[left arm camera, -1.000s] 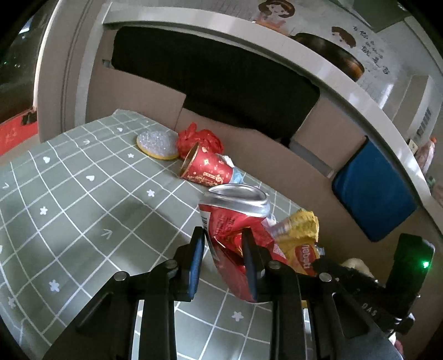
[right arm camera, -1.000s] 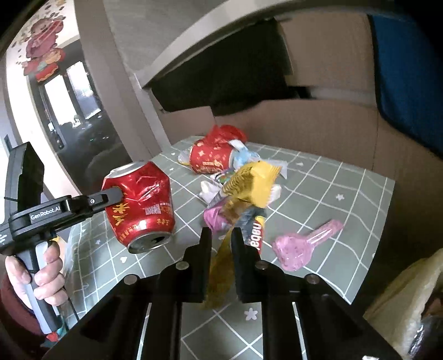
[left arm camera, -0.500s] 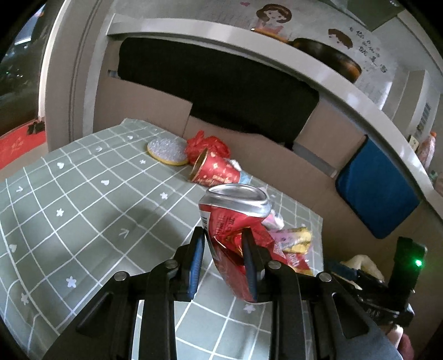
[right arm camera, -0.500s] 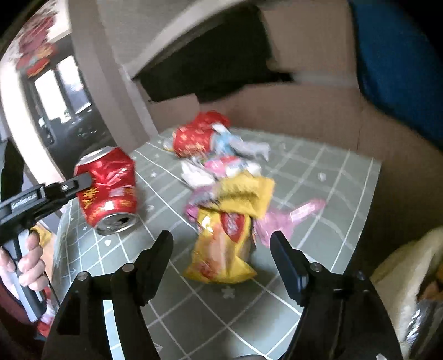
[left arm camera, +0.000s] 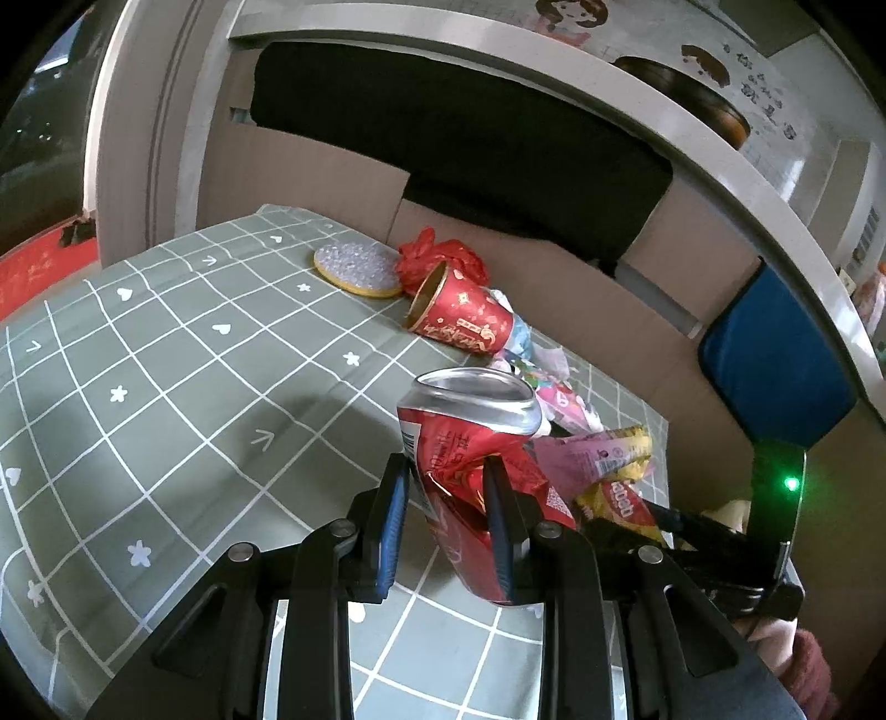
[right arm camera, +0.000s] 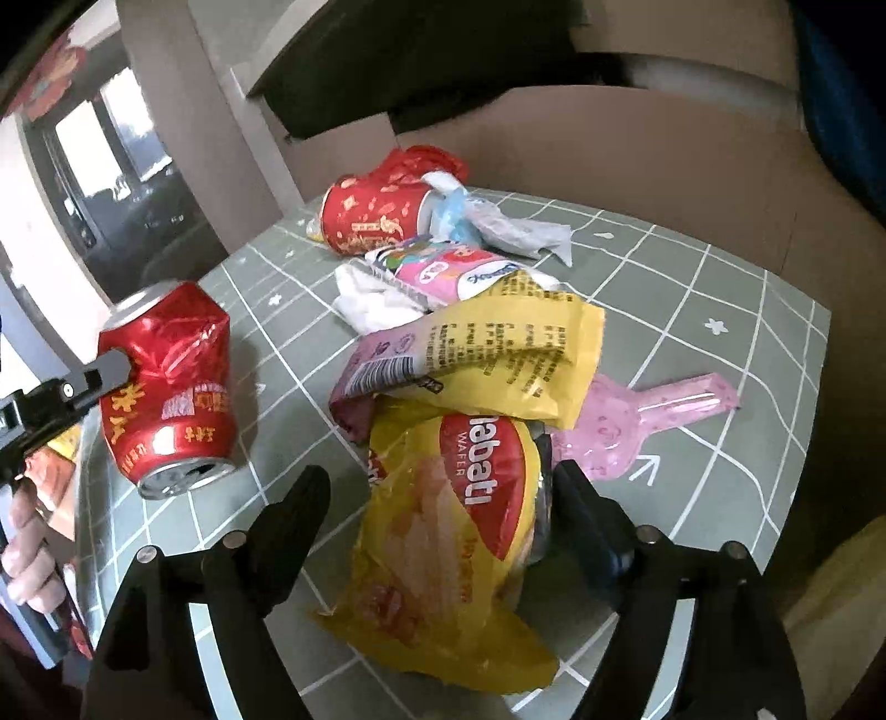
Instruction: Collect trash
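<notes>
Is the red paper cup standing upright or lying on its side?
On its side: the cup lies on the tablecloth, its open mouth facing sideways.

I am in a lived-in home room, not a lab or shop. My bench (left arm camera: 166, 387) wears a grey-green cloth with white grid lines, hearts, stars and arrows. Brown cardboard sheets (left arm camera: 310, 166) stand behind it, under a white ledge (left arm camera: 554, 72). Cartoon drawings (left arm camera: 565, 16) of children with handwritten characters hang on the wall above. A blue cushion (left arm camera: 775, 360) leans at the side. Red festive cut-outs (right arm camera: 50, 66) are stuck by a window (right arm camera: 127, 144), with dim furniture beyond. Snack wrappers (right arm camera: 498, 343) and a red paper cup (right arm camera: 376, 221) litter the cloth, ordinary household rubbish.
</notes>
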Tool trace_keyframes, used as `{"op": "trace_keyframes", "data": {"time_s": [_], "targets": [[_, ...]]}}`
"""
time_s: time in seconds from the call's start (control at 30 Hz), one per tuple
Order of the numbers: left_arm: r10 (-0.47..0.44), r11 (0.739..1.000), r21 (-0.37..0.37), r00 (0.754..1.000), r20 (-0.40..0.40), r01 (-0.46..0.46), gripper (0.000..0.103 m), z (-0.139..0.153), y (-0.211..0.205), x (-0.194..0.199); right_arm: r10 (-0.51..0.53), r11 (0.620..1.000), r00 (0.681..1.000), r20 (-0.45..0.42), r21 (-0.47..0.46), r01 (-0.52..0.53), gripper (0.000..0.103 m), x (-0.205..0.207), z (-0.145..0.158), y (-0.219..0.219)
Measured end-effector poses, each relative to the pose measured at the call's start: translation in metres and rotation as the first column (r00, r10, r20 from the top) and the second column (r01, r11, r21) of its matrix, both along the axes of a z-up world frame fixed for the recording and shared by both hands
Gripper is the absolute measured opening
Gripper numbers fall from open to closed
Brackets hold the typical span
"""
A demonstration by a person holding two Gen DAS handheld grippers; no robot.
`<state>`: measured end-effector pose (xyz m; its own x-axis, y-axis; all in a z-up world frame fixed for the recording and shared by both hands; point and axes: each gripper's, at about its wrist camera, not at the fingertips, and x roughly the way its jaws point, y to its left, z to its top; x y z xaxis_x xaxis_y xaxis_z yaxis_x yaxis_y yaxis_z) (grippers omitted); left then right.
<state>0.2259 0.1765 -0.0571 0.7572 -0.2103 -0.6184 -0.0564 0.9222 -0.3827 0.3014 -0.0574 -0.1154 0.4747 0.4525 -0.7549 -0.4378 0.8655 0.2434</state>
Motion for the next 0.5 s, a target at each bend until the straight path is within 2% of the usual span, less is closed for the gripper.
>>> {"op": "trace_keyframes", "data": {"time_s": [0.07,0.1,0.13,0.17,0.23,0.3,0.4,0.5], "targets": [[-0.001,1.0,0.003,1.0,0.005,0.001,0.028,0.0,-0.001,0.0,0.028,0.998,1.0,0.005,-0.047,-0.028,0.08,-0.001,0.0,0.005],[-0.003,1.0,0.005,1.0,0.007,0.002,0.028,0.0,-0.002,0.001,0.03,0.998,0.999,0.013,-0.064,-0.029,0.075,-0.002,0.0,0.007],[-0.005,1.0,0.008,1.0,0.008,0.005,0.028,0.0,-0.003,0.0,0.008,0.995,0.999,0.033,-0.1,-0.005,0.055,-0.004,0.001,0.008],[-0.008,1.0,0.009,1.0,0.01,0.008,0.028,0.0,-0.004,0.0,0.002,0.992,0.999,0.049,-0.123,0.004,0.044,-0.006,0.001,0.008],[-0.012,1.0,0.008,1.0,0.011,0.012,0.028,0.002,-0.004,0.0,0.02,0.995,0.998,0.066,-0.1,-0.013,0.035,-0.012,0.008,0.006],[-0.017,1.0,0.01,1.0,0.02,0.017,0.028,0.005,-0.005,-0.001,0.011,0.998,0.997,0.081,-0.057,-0.006,0.033,-0.02,0.018,0.001],[-0.016,1.0,0.016,0.999,0.046,0.015,0.028,0.014,-0.008,-0.005,-0.007,0.999,0.989,0.149,-0.044,0.014,0.032,-0.035,0.039,-0.005],[-0.01,1.0,0.026,0.997,0.081,0.008,0.028,0.026,-0.012,-0.011,-0.012,1.0,0.984,0.178,-0.014,0.015,0.032,-0.048,0.058,-0.012]]}}
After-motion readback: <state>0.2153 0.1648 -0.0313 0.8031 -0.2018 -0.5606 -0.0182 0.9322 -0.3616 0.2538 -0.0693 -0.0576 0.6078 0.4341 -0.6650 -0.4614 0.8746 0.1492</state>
